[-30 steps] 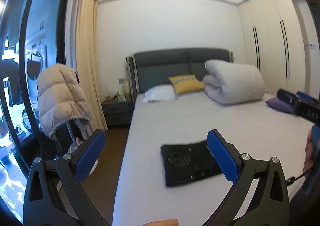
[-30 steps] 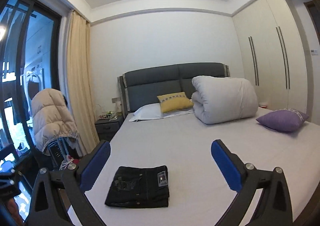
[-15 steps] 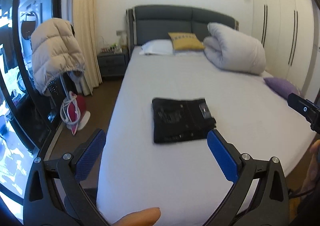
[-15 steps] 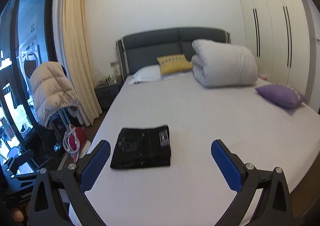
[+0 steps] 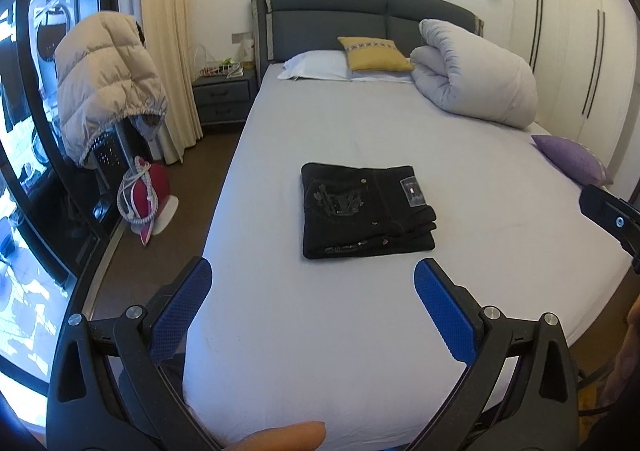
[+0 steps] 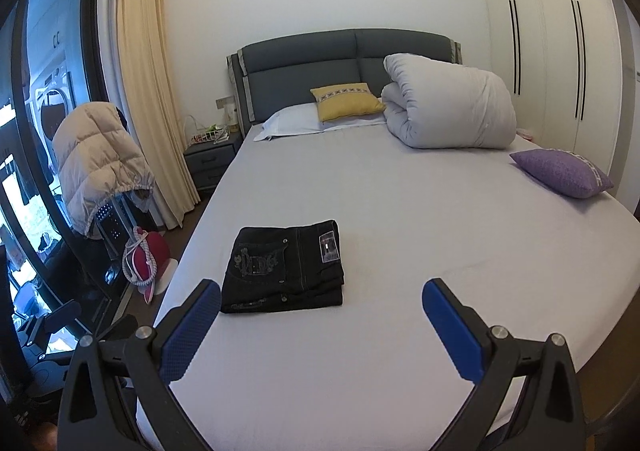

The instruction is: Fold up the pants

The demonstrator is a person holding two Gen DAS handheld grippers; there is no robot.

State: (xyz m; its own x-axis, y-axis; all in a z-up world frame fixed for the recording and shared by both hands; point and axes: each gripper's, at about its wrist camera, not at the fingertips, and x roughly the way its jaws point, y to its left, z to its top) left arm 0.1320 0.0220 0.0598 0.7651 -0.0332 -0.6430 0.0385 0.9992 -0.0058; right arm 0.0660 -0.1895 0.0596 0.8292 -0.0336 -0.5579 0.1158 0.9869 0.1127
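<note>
Lying folded on bed (image 5: pixel 360 331): one black pants (image 5: pixel 366 209). Three pillows, one rolled duvet (image 6: pixel 448 101). Left tongs (image 5: pixel 312 305), right tongs (image 6: pixel 322 325): both spread wide, empty.

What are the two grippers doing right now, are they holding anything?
Left gripper: open, holding nothing, apart from the folded black pants.
Right gripper: open, holding nothing, above the bed.

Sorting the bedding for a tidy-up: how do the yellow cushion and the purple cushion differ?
The yellow cushion leans on the white pillow by the headboard; the purple cushion lies alone near the bed's right edge. Yellow's patterned band crosses its top; purple's runs along one end. Both are square-ish.
</note>
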